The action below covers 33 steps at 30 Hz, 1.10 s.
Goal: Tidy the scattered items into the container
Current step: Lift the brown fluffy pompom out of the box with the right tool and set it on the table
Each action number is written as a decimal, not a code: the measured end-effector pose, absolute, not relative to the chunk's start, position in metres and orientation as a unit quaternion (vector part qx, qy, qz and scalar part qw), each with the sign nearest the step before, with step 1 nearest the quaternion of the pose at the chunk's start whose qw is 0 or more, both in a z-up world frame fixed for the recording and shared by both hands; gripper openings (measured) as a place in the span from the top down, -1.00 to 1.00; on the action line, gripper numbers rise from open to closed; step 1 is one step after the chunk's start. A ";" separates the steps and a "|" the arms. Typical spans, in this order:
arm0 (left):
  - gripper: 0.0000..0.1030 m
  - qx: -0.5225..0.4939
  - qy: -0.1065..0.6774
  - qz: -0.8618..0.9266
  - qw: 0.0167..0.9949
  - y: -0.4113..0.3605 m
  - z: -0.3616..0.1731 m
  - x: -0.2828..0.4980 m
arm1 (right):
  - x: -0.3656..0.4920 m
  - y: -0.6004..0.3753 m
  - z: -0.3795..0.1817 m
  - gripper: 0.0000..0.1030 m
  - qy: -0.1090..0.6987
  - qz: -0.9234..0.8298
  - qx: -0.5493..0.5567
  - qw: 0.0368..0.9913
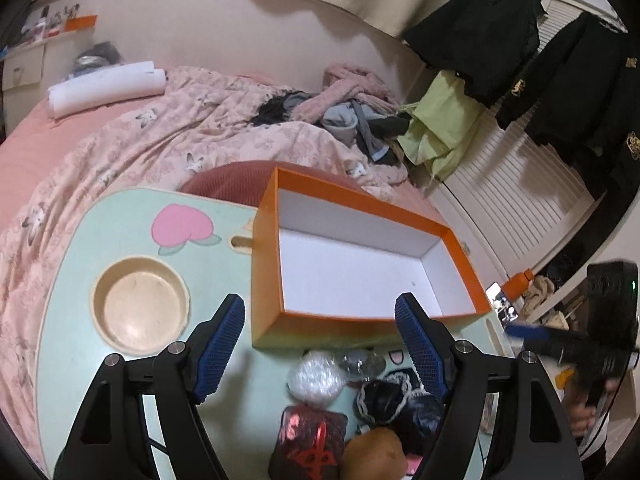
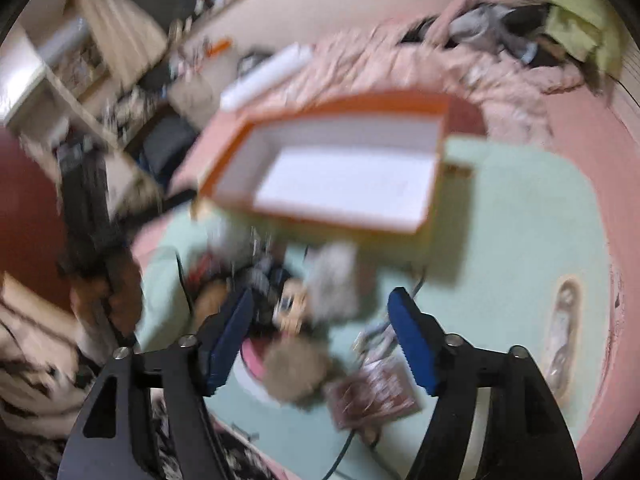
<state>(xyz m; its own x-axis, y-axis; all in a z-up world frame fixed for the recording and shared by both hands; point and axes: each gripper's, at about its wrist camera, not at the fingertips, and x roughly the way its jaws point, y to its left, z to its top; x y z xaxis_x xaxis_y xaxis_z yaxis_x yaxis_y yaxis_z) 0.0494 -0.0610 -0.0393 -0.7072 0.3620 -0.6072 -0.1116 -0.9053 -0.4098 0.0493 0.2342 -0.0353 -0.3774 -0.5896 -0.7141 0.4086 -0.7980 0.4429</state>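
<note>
An orange box [image 1: 460, 248] with a white inside stands empty on the mint-green lap table [image 1: 80, 280]; it also shows, blurred, in the right wrist view [image 2: 320, 216]. In front of it lie a bubble-wrapped ball [image 1: 316, 376], a dark red packet [image 1: 308, 440], a brown round item [image 1: 374, 456] and a black pouch with white cord [image 1: 384, 396]. My left gripper [image 1: 320, 328] is open and empty above these items. My right gripper [image 2: 320, 316] is open and empty above the blurred pile, with a fuzzy brown ball [image 2: 296, 368] and the dark red packet [image 2: 372, 396] below it.
The table has a round cup recess [image 1: 140, 312] at the left and stands on a bed with a pink quilt [image 1: 160, 128]. Clothes [image 1: 352, 116] are heaped at the far side. Black jackets [image 1: 520, 48] hang at the right. The other gripper [image 1: 608, 320] shows at the right edge.
</note>
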 end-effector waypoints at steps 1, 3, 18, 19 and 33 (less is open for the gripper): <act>-0.50 -0.358 -0.178 0.907 0.129 -0.061 -0.040 0.047 | 0.041 0.243 -0.032 -0.39 -0.120 -0.835 0.457 0.282; -0.50 -0.361 -0.184 0.906 0.124 -0.061 -0.042 0.042 | 0.023 0.261 -0.035 -0.39 -0.157 -0.858 0.441 0.213; -0.63 -0.371 -0.184 0.902 0.118 -0.051 -0.050 0.017 | -0.045 0.205 -0.072 -0.44 -0.157 -0.824 0.489 0.238; -0.63 -0.372 -0.187 0.901 0.120 -0.052 -0.050 0.017 | -0.045 0.206 -0.073 -0.44 -0.156 -0.825 0.488 0.238; -0.83 -0.352 -0.078 0.926 0.109 -0.037 -0.016 0.128 | 0.085 0.211 -0.024 -0.44 -0.081 -0.897 0.367 0.231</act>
